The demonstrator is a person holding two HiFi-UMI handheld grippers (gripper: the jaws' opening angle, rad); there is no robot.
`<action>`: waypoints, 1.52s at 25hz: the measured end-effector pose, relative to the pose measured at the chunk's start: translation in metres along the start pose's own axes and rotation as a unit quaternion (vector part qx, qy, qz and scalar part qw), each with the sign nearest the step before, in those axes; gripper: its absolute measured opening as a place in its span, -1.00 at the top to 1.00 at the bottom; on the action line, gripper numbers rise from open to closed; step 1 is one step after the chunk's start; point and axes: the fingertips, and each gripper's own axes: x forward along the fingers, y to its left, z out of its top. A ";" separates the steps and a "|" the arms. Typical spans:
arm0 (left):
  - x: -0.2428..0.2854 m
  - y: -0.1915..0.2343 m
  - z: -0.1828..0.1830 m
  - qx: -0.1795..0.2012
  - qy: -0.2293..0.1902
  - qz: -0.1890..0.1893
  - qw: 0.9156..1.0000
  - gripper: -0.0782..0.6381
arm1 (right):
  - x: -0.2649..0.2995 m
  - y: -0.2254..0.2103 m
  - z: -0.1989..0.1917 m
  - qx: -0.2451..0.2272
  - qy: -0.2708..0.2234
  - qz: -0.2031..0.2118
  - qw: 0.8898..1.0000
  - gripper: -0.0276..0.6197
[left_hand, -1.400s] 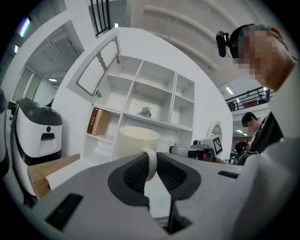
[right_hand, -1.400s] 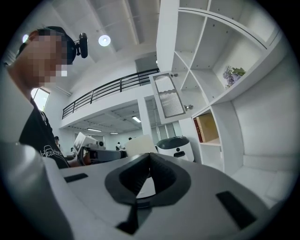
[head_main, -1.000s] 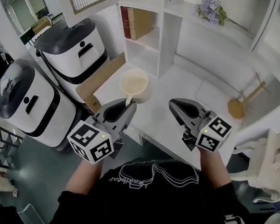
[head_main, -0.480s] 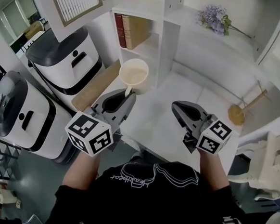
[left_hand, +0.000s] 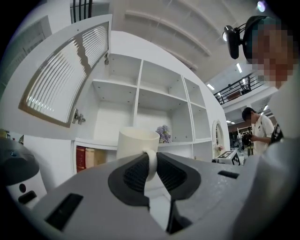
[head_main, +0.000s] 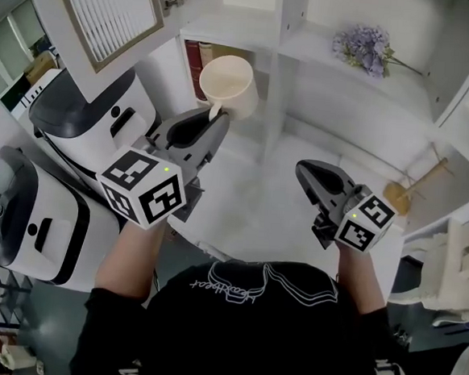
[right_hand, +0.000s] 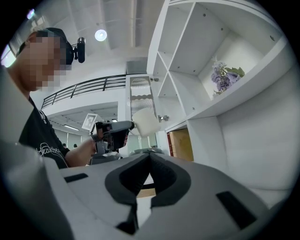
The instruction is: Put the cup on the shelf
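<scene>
Left claw (head_main: 217, 121) pinches cup (head_main: 226, 83); handle (left_hand: 151, 160) mostly hidden.

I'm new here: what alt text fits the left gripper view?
The left gripper holds a cream cup by its handle, in front of white shelves. Books stand low at left; purple flowers sit beyond the cup.

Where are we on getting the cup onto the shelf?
Pickup looks done: the left gripper is shut on the handle of the cup, which hangs in the air in front of the shelf, by the books. Left to do: set it on a shelf board and release. The right gripper is shut and empty.
</scene>
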 end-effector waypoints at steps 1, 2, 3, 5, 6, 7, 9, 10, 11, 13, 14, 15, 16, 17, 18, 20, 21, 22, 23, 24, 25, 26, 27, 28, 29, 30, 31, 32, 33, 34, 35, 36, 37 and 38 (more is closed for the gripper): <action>0.005 0.006 0.007 0.008 -0.003 -0.002 1.000 0.63 | 0.004 -0.003 0.001 0.000 -0.001 -0.004 1.000 0.90; 0.010 0.012 0.013 0.017 -0.004 -0.003 1.000 0.63 | 0.007 -0.006 0.001 0.000 -0.002 -0.008 1.000 0.90; 0.015 0.018 0.019 0.024 -0.005 -0.004 1.000 0.63 | 0.011 -0.009 0.002 0.001 -0.003 -0.011 1.000 0.90; 0.024 0.028 0.029 0.038 -0.004 -0.011 0.999 0.63 | 0.019 -0.012 0.002 0.000 -0.003 -0.018 1.000 0.90; 0.029 0.033 0.034 0.045 -0.002 -0.015 0.999 0.63 | 0.023 -0.013 0.001 0.000 -0.002 -0.022 1.000 0.90; 0.033 0.038 0.039 0.051 -0.002 -0.018 0.999 0.63 | 0.026 -0.014 -0.001 0.000 0.000 -0.025 1.000 0.90; 0.044 0.047 0.047 0.065 -0.002 -0.023 0.998 0.63 | 0.032 -0.016 -0.007 0.001 0.006 -0.031 0.999 0.90; 0.050 0.052 0.052 0.070 -0.004 -0.025 0.997 0.63 | 0.035 -0.017 -0.010 0.001 0.010 -0.035 0.999 0.90; 0.056 0.057 0.056 0.073 -0.005 -0.027 0.997 0.63 | 0.036 -0.019 -0.012 0.000 0.012 -0.039 0.999 0.90; 0.069 0.067 0.064 0.072 -0.009 -0.033 0.997 0.63 | 0.037 -0.022 -0.013 -0.002 0.014 -0.049 0.999 0.90; 0.076 0.072 0.068 0.070 -0.011 -0.035 0.997 0.63 | 0.036 -0.024 -0.013 -0.003 0.014 -0.055 0.998 0.90; 0.082 0.077 0.071 0.068 -0.013 -0.037 0.997 0.63 | 0.035 -0.026 -0.012 -0.004 0.013 -0.063 0.998 0.90; 0.087 0.083 0.073 0.066 -0.014 -0.038 0.997 0.63 | 0.034 -0.028 -0.013 -0.004 0.012 -0.070 0.997 0.90; 0.093 0.089 0.074 0.062 -0.014 -0.038 0.997 0.63 | 0.032 -0.031 -0.013 -0.004 0.011 -0.078 0.997 0.90; 0.099 0.095 0.074 0.057 -0.013 -0.037 0.998 0.63 | 0.029 -0.034 -0.013 -0.002 0.010 -0.085 0.996 0.90; 0.112 0.105 0.075 0.047 -0.010 -0.037 0.998 0.63 | 0.025 -0.039 -0.015 0.004 0.006 -0.098 0.995 0.90; 0.119 0.109 0.075 0.044 -0.007 -0.038 0.998 0.63 | 0.023 -0.041 -0.016 0.007 0.005 -0.104 0.995 0.90; 0.125 0.111 0.075 0.043 -0.004 -0.039 0.998 0.63 | 0.021 -0.042 -0.017 0.009 0.006 -0.109 0.994 0.90; 0.131 0.113 0.075 0.042 -0.001 -0.042 0.998 0.63 | 0.021 -0.044 -0.018 0.012 0.007 -0.114 0.993 0.90; 0.136 0.115 0.076 0.041 0.002 -0.045 0.998 0.63 | 0.020 -0.045 -0.020 0.014 0.007 -0.118 0.993 0.90; 0.141 0.116 0.076 0.039 0.005 -0.047 0.998 0.63 | 0.020 -0.046 -0.022 0.017 0.007 -0.122 0.992 0.90; 0.147 0.117 0.076 0.037 0.008 -0.049 0.998 0.63 | 0.020 -0.046 -0.024 0.020 0.007 -0.125 0.992 0.90; 0.152 0.119 0.076 0.036 0.011 -0.050 0.998 0.63 | 0.020 -0.047 -0.025 0.022 0.008 -0.129 0.991 0.90; 0.157 0.120 0.076 0.035 0.015 -0.052 0.998 0.63 | 0.020 -0.048 -0.027 0.024 0.008 -0.132 0.991 0.90; 0.163 0.122 0.076 0.032 0.019 -0.054 0.998 0.63 | 0.021 -0.049 -0.029 0.026 0.009 -0.134 0.991 0.90; 0.167 0.123 0.075 0.027 0.024 -0.058 0.998 0.63 | 0.022 -0.049 -0.030 0.027 0.010 -0.136 0.990 0.90; 0.171 0.123 0.073 0.021 0.028 -0.063 0.997 0.63 | 0.024 -0.049 -0.031 0.028 0.011 -0.137 0.990 0.90; 0.175 0.124 0.072 0.015 0.032 -0.067 0.997 0.63 | 0.025 -0.048 -0.032 0.029 0.011 -0.138 0.990 0.90; 0.178 0.125 0.070 0.009 0.035 -0.070 0.997 0.63 | 0.026 -0.048 -0.033 0.029 0.011 -0.139 0.990 0.90; 0.181 0.126 0.068 0.003 0.039 -0.072 0.997 0.63 | 0.026 -0.047 -0.033 0.029 0.011 -0.140 0.990 0.90; 0.184 0.127 0.066 -0.002 0.043 -0.073 0.996 0.63 | 0.027 -0.046 -0.033 0.029 0.010 -0.141 0.990 0.90; 0.186 0.128 0.064 -0.008 0.045 -0.074 0.996 0.63 | 0.027 -0.046 -0.033 0.029 0.010 -0.142 0.989 0.90; 0.189 0.129 0.063 -0.015 0.047 -0.075 0.996 0.63 | 0.027 -0.046 -0.033 0.029 0.009 -0.144 0.989 0.90; 0.190 0.130 0.063 -0.020 0.050 -0.077 0.996 0.63 | 0.027 -0.045 -0.033 0.029 0.009 -0.146 0.989 0.90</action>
